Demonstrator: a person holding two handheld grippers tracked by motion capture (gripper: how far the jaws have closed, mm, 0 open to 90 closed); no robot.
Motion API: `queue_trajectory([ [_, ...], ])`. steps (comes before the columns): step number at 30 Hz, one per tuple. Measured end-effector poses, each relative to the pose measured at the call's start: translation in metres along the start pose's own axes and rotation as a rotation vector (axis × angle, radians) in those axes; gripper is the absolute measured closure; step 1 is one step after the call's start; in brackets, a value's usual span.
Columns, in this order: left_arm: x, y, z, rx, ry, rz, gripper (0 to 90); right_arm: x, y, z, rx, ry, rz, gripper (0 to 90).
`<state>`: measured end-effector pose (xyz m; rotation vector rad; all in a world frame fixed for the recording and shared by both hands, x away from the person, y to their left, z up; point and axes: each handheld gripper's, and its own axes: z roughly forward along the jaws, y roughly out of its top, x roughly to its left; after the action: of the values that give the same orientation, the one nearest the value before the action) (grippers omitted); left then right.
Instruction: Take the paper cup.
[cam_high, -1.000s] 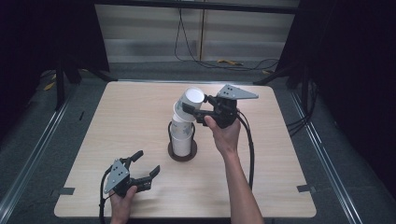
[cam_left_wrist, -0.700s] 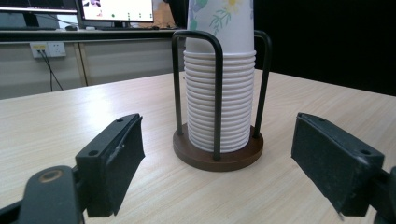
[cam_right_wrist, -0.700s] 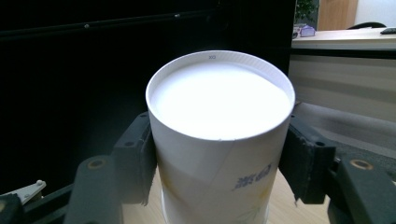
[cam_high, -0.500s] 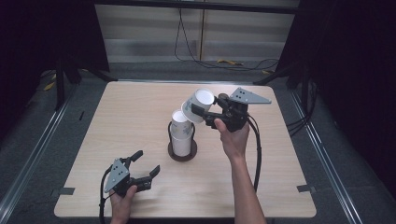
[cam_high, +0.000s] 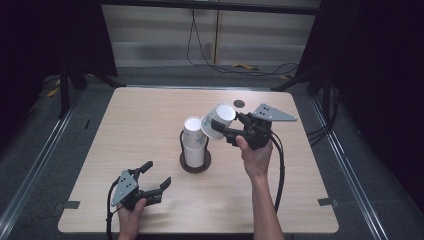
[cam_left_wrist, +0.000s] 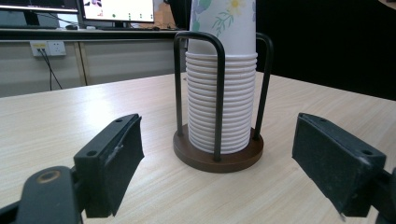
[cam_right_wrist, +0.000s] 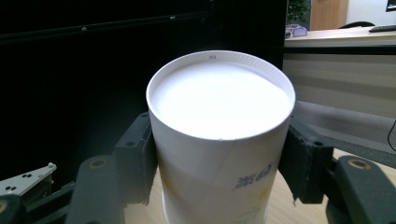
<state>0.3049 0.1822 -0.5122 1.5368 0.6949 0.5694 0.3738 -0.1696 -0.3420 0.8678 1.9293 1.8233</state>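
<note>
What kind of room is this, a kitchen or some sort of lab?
Most likely a lab or recording studio, not a kitchen. The wooden table stands between dark curtains, cables trail on the floor behind it, and a desk with monitors stands beyond.

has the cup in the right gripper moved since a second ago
Yes. The paper cup held by the right gripper has shifted right, off the cup stack, and tilted.

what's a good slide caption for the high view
Right gripper holds a paper cup tilted beside the cup stack in its holder; left gripper rests open.
</note>
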Motion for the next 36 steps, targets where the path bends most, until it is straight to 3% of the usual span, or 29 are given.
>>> queue_trajectory([
  [4,0.001,0.000,0.000,-0.006,0.012,-0.030,16.0,-0.003,-0.007,-0.008,0.004,-0.008,0.015,36.4],
  [8,0.000,0.001,0.001,0.006,0.020,-0.030,16.1,-0.004,-0.014,-0.014,0.011,-0.010,0.024,36.4],
  [12,-0.003,0.001,0.003,0.023,0.023,0.005,17.1,-0.002,-0.023,-0.017,0.016,0.003,0.042,36.4],
  [15,-0.003,0.001,0.003,0.025,0.021,0.006,17.0,-0.001,-0.030,-0.020,0.015,0.007,0.045,36.4],
  [18,-0.002,0.002,0.004,0.035,-0.015,0.005,16.7,0.001,-0.034,-0.022,0.021,0.007,0.051,36.4],
  [25,-0.003,0.003,0.009,0.072,-0.017,0.009,15.7,0.003,-0.048,-0.026,0.044,0.017,0.056,36.4],
  [26,-0.003,0.004,0.010,0.082,-0.031,0.020,15.8,0.004,-0.050,-0.026,0.050,0.017,0.052,36.4],
  [31,-0.006,0.005,0.012,0.093,-0.069,-0.008,16.4,0.006,-0.056,-0.030,0.050,0.029,0.051,36.5],
  [33,-0.008,0.007,0.013,0.104,-0.110,0.004,21.0,0.007,-0.059,-0.031,0.054,0.039,0.061,36.5],
  [36,-0.014,0.009,0.014,0.109,-0.136,0.013,19.8,0.010,-0.063,-0.031,0.065,0.043,0.052,36.5],
])
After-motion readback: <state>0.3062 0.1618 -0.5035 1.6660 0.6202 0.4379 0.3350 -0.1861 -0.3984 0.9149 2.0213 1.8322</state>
